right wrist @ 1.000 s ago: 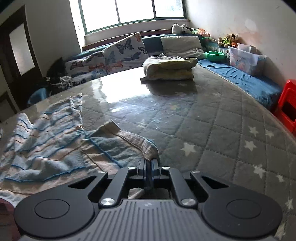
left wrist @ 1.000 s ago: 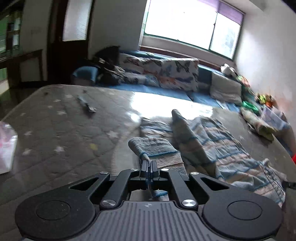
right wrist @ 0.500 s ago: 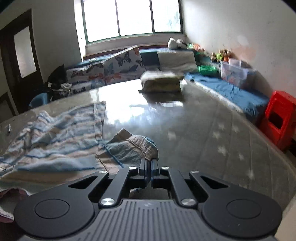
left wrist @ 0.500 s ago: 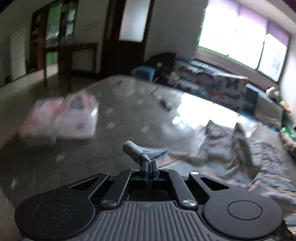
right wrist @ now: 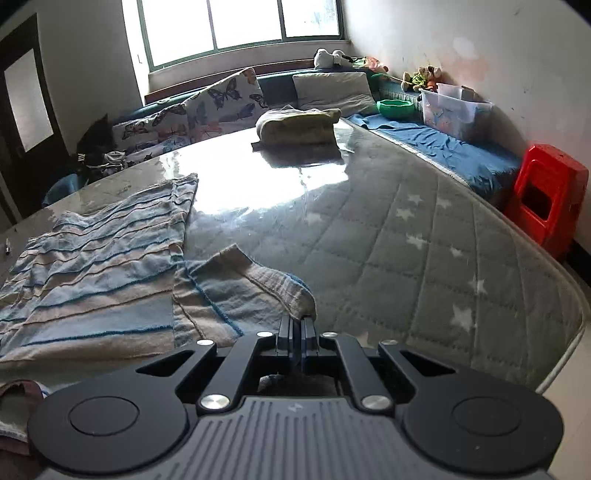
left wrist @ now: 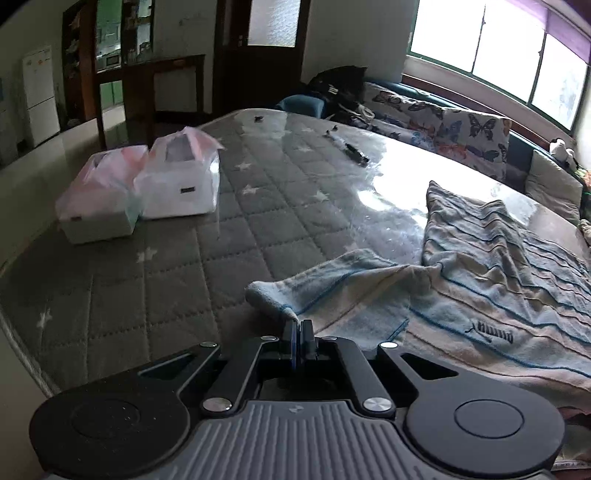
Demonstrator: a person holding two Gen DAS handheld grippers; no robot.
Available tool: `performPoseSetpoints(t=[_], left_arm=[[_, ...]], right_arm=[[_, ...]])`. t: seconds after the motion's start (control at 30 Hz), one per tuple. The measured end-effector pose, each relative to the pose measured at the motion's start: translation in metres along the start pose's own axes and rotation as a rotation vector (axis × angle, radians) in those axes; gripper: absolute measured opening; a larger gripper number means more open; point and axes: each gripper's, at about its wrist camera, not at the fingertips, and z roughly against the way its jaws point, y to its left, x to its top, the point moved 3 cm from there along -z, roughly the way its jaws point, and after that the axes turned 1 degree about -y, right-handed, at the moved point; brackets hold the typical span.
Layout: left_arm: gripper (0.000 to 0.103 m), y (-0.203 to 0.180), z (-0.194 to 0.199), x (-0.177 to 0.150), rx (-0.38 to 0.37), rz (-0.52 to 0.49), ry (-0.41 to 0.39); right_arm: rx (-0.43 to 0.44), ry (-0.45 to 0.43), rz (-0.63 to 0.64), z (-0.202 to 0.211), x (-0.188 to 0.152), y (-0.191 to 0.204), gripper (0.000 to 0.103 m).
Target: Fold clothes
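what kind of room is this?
Likely a bedroom in a home: a quilted star-print mattress as work surface, butterfly-print cushions under the window, and stuffed toys along the wall.

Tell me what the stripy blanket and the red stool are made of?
The stripy blanket looks like soft woven cotton or terry: it wrinkles, droops, and has a fuzzy matte surface. The red stool looks like moulded plastic: smooth, slightly shiny, one solid colour with rounded edges. I can't be fully sure of either.
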Motion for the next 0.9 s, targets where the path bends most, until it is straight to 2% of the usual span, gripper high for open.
performPoseSetpoints(t=[0.17, 0.27, 0.33, 0.4, 0.53, 0.63, 0.67, 0.87, 0.9], left_arm=[[0.003, 0.006, -0.007, -0.012, 0.002, -0.018, 0.061], [0.008, 0.006, -0.002, -0.013, -0.005, -0.057, 0.065], [0.014, 0.009, 0.000, -0.009, -0.008, -0.070, 0.065], [0.026, 0.013, 0.004, -0.003, 0.004, -0.072, 0.056], [0.037, 0.018, 0.010, 0.020, 0.023, -0.051, 0.005], [0.043, 0.003, 0.006, 0.042, -0.006, -0.061, -0.049], [0.049, -0.002, 0.004, 0.049, -0.016, -0.066, -0.065], [0.057, -0.062, -0.035, 0.081, -0.094, -0.155, -0.089], [0.060, -0.071, -0.042, 0.085, -0.101, -0.169, -0.087]], right_arm=[[-0.017, 0.048, 0.029, -0.007, -0.013, 0.001, 0.004], [-0.006, 0.063, 0.037, -0.004, -0.011, 0.001, 0.006], [-0.005, 0.062, 0.045, -0.002, -0.006, -0.001, 0.010], [-0.004, 0.056, 0.050, 0.001, 0.000, -0.004, 0.011], [0.013, 0.027, 0.087, -0.001, 0.026, -0.002, 0.015], [0.064, 0.014, 0.117, -0.010, 0.046, 0.011, 0.015], [0.093, 0.010, 0.129, -0.017, 0.056, 0.019, 0.015], [0.204, 0.024, 0.161, -0.063, 0.094, 0.067, 0.017], [0.223, 0.032, 0.167, -0.072, 0.100, 0.076, 0.020]])
